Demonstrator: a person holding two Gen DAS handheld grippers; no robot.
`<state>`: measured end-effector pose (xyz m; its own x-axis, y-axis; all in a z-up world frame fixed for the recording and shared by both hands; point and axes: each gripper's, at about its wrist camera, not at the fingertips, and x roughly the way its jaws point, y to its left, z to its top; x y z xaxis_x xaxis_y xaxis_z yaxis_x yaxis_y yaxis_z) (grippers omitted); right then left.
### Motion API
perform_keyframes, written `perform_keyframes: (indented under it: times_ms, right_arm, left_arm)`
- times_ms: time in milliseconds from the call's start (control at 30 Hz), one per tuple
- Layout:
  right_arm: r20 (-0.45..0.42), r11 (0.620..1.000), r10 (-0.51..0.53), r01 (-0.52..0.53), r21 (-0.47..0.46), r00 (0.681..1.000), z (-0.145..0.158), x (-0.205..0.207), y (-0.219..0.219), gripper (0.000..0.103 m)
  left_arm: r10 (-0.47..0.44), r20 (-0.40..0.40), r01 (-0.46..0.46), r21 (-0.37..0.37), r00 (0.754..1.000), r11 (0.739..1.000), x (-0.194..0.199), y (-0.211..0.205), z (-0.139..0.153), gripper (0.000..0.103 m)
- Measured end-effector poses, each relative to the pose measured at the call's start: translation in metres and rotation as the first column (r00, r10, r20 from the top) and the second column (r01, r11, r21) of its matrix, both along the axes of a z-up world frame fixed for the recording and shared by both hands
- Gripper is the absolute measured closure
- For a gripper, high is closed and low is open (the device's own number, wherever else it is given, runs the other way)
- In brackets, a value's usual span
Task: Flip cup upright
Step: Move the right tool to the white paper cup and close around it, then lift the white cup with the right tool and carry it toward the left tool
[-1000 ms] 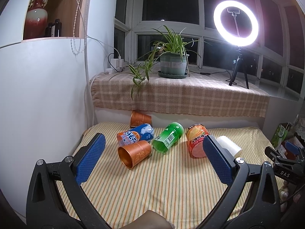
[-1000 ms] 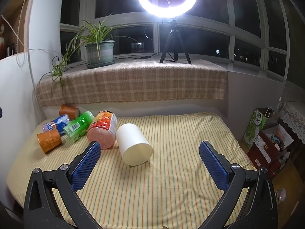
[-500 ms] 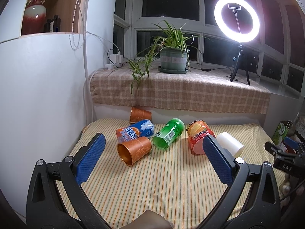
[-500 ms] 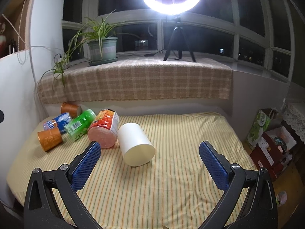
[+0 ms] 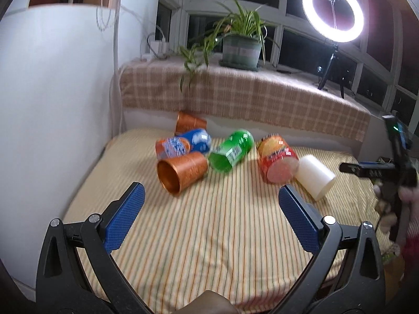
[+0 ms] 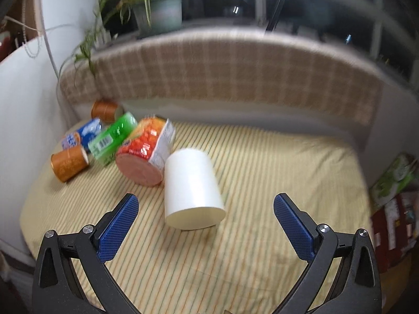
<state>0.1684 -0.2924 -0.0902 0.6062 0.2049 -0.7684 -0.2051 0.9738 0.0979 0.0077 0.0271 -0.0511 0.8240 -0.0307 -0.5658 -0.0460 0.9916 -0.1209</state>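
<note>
Several cups lie on their sides on the striped table [image 5: 209,235]: a copper cup [image 5: 182,172] with its mouth toward me, a blue-orange cup [image 5: 183,144], a second copper cup [image 5: 189,123] behind, a green cup [image 5: 231,149], a red-orange cup [image 5: 276,158] and a white cup [image 5: 315,176]. My left gripper [image 5: 210,201] is open and empty, short of the copper and green cups. My right gripper [image 6: 205,206] is open and empty, with the white cup [image 6: 192,181] lying just beyond and between its fingertips. The red-orange cup [image 6: 145,154] touches the white one.
A white wall [image 5: 52,91] borders the table on the left. A ledge with a checked cloth [image 5: 248,96], a potted plant [image 5: 242,49] and a ring light [image 5: 332,13] runs behind. Boxes [image 6: 392,198] stand on the floor at the right. The right gripper's handle [image 5: 395,167] shows in the left wrist view.
Both grippers have moved forward and tilted down toward the cups. The right one has closed in fast on the white cup, which now looks much larger. No cup has moved.
</note>
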Motion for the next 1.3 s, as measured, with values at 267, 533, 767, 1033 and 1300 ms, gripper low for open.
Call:
perform_keyframes:
  times_ms: [267,533,767,1033,1300]
  right_arm:
    - [-0.227,0.992,0.062,-0.036,0.117,0.972,-0.026,0.054,-0.005,0.001]
    - [-0.342,0.992,0.128,-0.113,0.064,0.931,-0.045,0.085,0.017,0.005]
    - [-0.413,0.985,0.171,-0.169,0.041,0.895,-0.060,0.097,0.026,0.028]
    - [-0.391,0.971,0.219,-0.240,-0.005,0.894,-0.056,0.084,0.030,0.030]
    - [-0.342,0.949,0.268,-0.308,-0.068,0.901,-0.033,0.050,0.021,0.030]
  left_arm:
    - [-0.026,-0.089,0.023,-0.041,0.996,0.999,-0.005,0.002,-0.027,0.000]
    - [-0.008,-0.112,0.003,-0.044,0.994,0.999,-0.005,0.006,-0.035,0.000]
    - [-0.005,-0.102,0.002,-0.030,0.995,1.000,-0.006,0.007,-0.034,0.000]
    - [-0.005,-0.101,0.003,-0.016,0.995,1.000,-0.004,0.009,-0.033,0.001]
    - [0.007,-0.092,-0.006,0.006,0.996,1.000,-0.003,0.013,-0.033,0.001]
